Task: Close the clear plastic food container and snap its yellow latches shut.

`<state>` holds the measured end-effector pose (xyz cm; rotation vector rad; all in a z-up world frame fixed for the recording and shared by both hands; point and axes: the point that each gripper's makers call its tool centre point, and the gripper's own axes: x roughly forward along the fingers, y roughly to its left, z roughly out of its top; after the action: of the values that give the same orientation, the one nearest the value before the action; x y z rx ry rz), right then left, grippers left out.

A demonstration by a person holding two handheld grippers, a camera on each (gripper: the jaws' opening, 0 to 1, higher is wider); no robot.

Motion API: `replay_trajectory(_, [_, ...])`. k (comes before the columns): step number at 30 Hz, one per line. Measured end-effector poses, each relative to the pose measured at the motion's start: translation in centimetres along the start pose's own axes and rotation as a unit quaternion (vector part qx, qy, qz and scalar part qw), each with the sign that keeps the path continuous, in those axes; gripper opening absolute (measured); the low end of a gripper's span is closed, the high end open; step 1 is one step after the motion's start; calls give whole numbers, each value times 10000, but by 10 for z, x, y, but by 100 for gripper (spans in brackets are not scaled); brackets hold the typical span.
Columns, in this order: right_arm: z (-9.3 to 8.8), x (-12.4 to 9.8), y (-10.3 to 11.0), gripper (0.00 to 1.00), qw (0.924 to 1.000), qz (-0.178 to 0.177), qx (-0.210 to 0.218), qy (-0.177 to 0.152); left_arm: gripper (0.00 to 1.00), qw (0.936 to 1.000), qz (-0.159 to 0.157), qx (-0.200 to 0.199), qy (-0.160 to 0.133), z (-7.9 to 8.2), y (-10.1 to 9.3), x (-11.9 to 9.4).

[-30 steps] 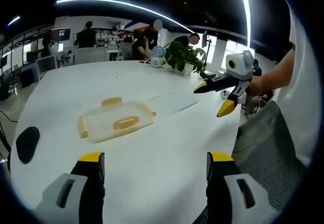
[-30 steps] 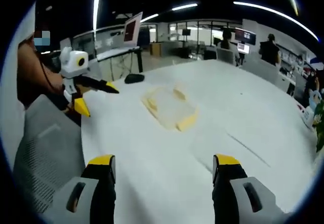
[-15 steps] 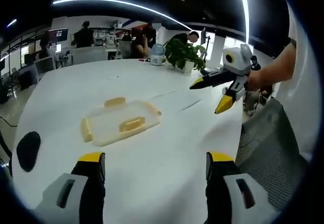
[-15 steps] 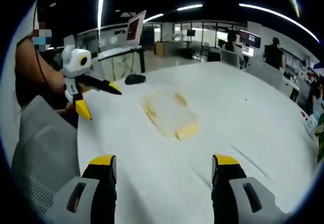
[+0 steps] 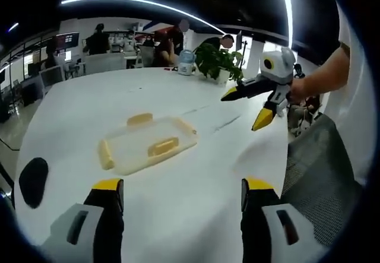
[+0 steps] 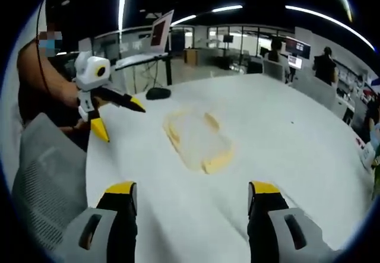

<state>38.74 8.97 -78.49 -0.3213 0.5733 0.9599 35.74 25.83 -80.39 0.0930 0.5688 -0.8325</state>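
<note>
left gripper [image 5: 179, 196] jaws apart; right gripper [image 6: 192, 199] likewise

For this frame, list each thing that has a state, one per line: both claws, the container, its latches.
Left claw: open, empty, above the table, short of the container.
Right claw: open, empty, also short of it.
Clear food container: flat on the white table, untouched; lid position cannot be told.
Yellow latches: untouched; snapped or not cannot be told.
</note>
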Motion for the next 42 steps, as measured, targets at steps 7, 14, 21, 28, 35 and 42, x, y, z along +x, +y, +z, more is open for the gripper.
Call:
replay_trajectory(7, [6, 8, -4, 77, 10000, 44, -80, 19, 83, 9999, -73, 69, 85, -1, 7, 3])
replay_trajectory(14, [9, 15, -8, 76, 9998, 107, -179, 70, 82, 9998, -77, 131, 121, 1, 19, 5])
replay_trajectory(21, [13, 21, -17, 76, 9995, 126, -271, 107, 82, 9994, -80, 255, 202, 1, 31, 6])
replay_trajectory(28, [14, 29, -21, 76, 9992, 172, -326, 161, 82, 9990, -101, 350, 241, 4, 39, 8])
replay_trajectory(35, [13, 36, -20, 75, 9982, 265, -474, 266, 82, 9981, -154, 503, 320, 5, 46, 11])
replay_trajectory(42, [11, 46, -21, 75, 9961, 444, -655, 388, 81, 9971, -214, 606, 411, 3, 53, 17])
